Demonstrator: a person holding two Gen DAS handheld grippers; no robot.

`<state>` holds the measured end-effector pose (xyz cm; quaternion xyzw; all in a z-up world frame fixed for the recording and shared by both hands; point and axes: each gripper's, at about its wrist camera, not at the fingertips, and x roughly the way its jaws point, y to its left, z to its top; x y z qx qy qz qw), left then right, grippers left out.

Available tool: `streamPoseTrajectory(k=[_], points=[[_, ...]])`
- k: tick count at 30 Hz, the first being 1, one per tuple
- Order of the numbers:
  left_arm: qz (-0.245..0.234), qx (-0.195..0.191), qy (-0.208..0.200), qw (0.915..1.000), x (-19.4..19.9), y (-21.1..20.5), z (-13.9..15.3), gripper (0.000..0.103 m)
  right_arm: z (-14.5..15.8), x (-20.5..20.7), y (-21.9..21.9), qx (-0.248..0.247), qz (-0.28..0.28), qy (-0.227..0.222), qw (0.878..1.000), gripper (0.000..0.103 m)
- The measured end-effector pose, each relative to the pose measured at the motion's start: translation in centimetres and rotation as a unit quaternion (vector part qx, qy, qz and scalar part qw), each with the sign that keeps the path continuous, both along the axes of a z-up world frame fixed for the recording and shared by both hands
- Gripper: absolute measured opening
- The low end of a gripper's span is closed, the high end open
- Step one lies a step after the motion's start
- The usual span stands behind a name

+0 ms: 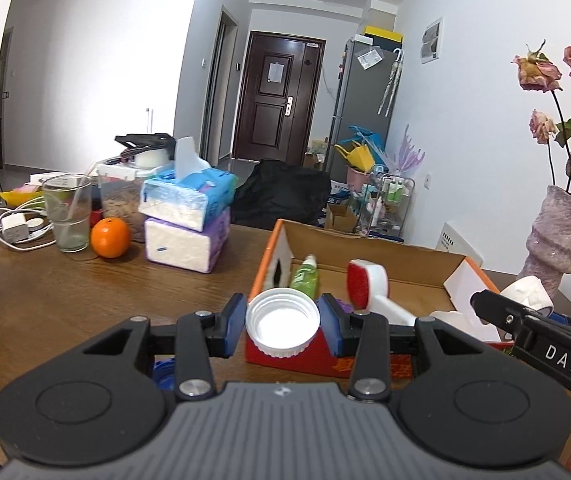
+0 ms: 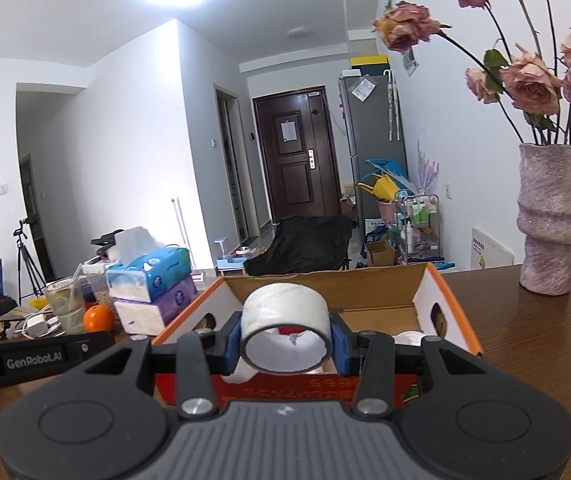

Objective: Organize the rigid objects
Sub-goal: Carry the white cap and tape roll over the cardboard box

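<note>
My left gripper (image 1: 282,323) is shut on a white screw cap (image 1: 282,322) and holds it over the near left corner of an orange cardboard box (image 1: 365,236). Inside the box lie a green bottle (image 1: 304,276) and a red and white brush (image 1: 367,286). My right gripper (image 2: 285,338) is shut on a roll of clear tape (image 2: 285,326) and holds it over the near edge of the same box (image 2: 451,300). The right gripper and its tape roll (image 1: 527,294) also show at the right of the left wrist view.
On the brown table (image 1: 85,292) stand two stacked tissue packs (image 1: 187,216), an orange (image 1: 110,237), a glass with a straw (image 1: 68,212) and chargers with cables (image 1: 17,228) at the left. A purple vase of dried roses (image 2: 551,220) stands at the right.
</note>
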<state>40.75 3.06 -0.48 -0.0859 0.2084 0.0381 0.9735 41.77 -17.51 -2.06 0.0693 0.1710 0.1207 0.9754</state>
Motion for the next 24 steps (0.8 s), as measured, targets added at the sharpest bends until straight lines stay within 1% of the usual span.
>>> streamPoseTrajectory(k=[10,24], points=[[-0.010,-0.012,-0.010,0.9998,2.2,-2.1,0.4,0.041,-0.4,1.4,-1.8,-0.003,-0.017,0.004,1.000,0.043],[-0.023,-0.018,-0.013,0.9995,6.4,-4.5,0.3,0.041,-1.3,4.9,-3.6,-0.020,-0.039,0.007,0.999,0.043]])
